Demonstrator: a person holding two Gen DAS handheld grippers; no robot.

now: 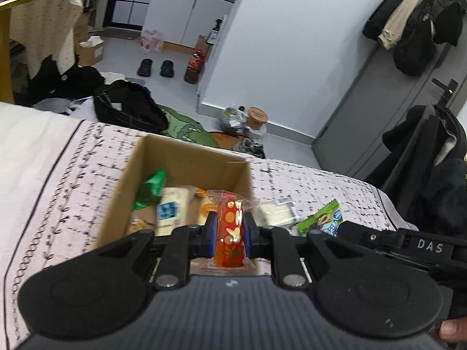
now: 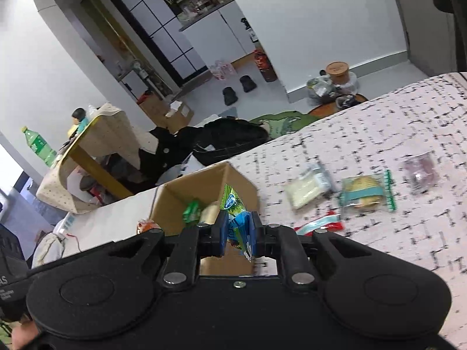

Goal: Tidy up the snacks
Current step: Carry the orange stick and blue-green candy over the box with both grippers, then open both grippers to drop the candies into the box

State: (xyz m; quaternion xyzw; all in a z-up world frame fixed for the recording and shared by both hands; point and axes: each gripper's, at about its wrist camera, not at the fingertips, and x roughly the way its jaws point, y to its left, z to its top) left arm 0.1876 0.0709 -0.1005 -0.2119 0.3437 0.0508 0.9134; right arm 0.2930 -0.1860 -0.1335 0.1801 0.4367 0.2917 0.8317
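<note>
Left wrist view: the left tool (image 1: 230, 229) is clamped on a red snack packet (image 1: 230, 227) printed with gold dots and flowers. The packet stands upright between the blue pads (image 1: 210, 230), its crimped clear ends sticking out above and below them. Directly past the packet sits an open cardboard box (image 1: 186, 157) on a bed cover (image 1: 73, 169) patterned with small black marks. Inside the box lie a green wrapper (image 1: 151, 188), a pale packet with a blue label (image 1: 172, 207), whose print is too blurred to read, and some orange-tinted packets. To the right of the box, on the cover, lie a cream-coloured packet (image 1: 277, 211) and a green snack packet (image 1: 324, 218). The black body of the other tool juts in from the right edge, with the white letters "DAS" (image 1: 429, 246) on it.

Right wrist view: the right tool (image 2: 240, 233) is closed on a blue and green snack packet (image 2: 238, 224), pinched upright between its pads, with white lettering too blurred to read. The same cardboard box (image 2: 233, 180) is just beyond it, with a green wrapper (image 2: 191, 211) inside. On the cover to the right lie a cream packet (image 2: 308, 188), a round biscuit in a clear wrapper with green edging (image 2: 364, 194), a purplish packet (image 2: 420, 172) and a red and white packet (image 2: 319, 224) beside the tool. A green bottle (image 2: 39, 145) stands at the far left; its label is unreadable.
</note>
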